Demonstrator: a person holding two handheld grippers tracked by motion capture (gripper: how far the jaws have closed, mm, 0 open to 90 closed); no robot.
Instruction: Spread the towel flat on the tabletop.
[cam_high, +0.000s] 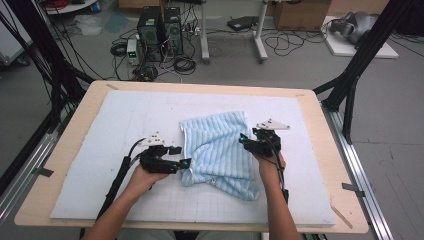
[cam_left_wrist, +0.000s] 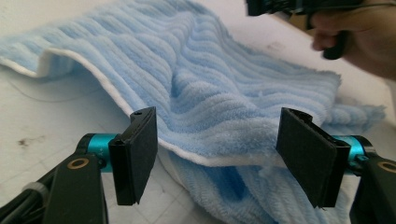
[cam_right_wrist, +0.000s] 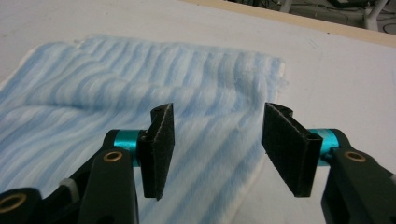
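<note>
High view: left gripper (cam_high: 183, 156), right gripper (cam_high: 244, 140) fingers open at towel (cam_high: 220, 145); nothing held.

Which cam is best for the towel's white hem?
Left gripper view: the white hem of the blue towel runs sharp and close between the open jaws. The right gripper view catches only a thin pale edge. In the high view it is a faint line along the towel's left side.

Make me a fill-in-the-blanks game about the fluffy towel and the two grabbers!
1. The striped towel is light ____ in colour.
2. The left gripper has its jaws ____, with the towel's white edge between them.
3. The towel lies on a white mat that covers a ____ table.
4. The right gripper has its jaws ____ above the towel.

Missing words: blue; open; wooden; open
</note>
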